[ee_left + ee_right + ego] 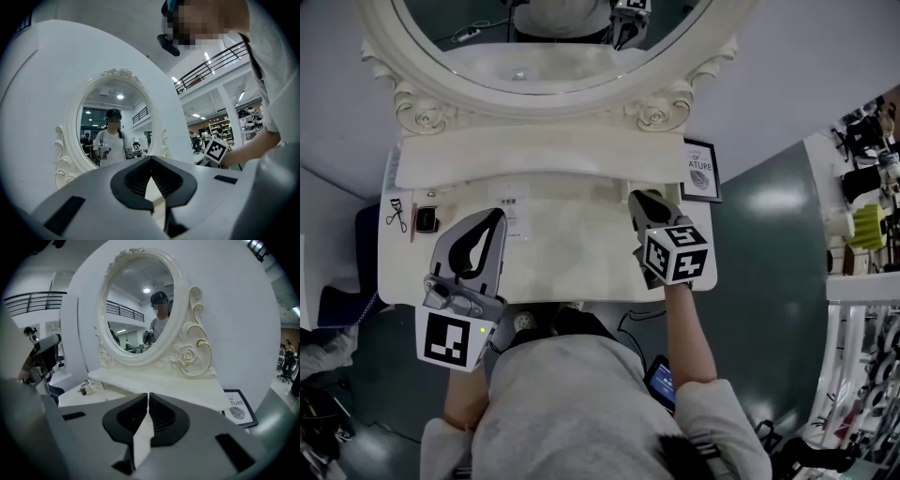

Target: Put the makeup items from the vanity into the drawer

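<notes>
White vanity top [572,248]: eyelash curler [396,214] at the left edge, small dark square case [426,219] just right of it. Framed print [701,171] at the far right corner. Raised shelf [534,155] along the far side carries the oval mirror [661,111].

Bright even light, dark warped edges

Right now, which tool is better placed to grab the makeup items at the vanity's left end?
Left. The left tool hovers close beside the eyelash curler and small dark item; the right tool is over the far right of the vanity. Both are shut, empty.
</notes>
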A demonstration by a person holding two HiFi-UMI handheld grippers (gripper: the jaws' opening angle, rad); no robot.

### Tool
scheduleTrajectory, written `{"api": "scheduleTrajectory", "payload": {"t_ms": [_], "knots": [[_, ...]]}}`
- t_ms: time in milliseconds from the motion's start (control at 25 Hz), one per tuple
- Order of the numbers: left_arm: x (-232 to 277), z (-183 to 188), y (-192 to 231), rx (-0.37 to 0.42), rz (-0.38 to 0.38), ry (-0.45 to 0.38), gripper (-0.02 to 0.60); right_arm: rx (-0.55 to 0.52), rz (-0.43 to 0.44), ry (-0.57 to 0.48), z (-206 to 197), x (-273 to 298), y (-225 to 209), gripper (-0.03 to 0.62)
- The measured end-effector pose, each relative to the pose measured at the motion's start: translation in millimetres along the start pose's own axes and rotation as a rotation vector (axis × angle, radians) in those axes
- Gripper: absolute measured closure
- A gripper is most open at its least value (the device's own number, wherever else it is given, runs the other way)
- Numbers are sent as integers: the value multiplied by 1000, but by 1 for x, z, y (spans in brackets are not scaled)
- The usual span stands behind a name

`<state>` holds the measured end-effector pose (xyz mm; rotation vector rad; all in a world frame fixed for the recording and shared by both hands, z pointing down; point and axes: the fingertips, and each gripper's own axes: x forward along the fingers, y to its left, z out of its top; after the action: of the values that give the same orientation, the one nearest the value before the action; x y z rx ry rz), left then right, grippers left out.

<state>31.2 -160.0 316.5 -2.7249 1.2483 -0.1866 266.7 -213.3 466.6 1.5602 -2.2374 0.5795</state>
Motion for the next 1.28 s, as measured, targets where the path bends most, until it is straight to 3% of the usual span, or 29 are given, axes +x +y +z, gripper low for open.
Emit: {"api": "scheduleTrajectory", "payload": {"t_ms": [760,1280], "knots": [[-26,4,10,-3,-72,-25,568,-44,67,-243,47,-51,100,566],[-52,8,17,6,-102,-43,568,-87,54,-386,68,-89,147,565]]}}
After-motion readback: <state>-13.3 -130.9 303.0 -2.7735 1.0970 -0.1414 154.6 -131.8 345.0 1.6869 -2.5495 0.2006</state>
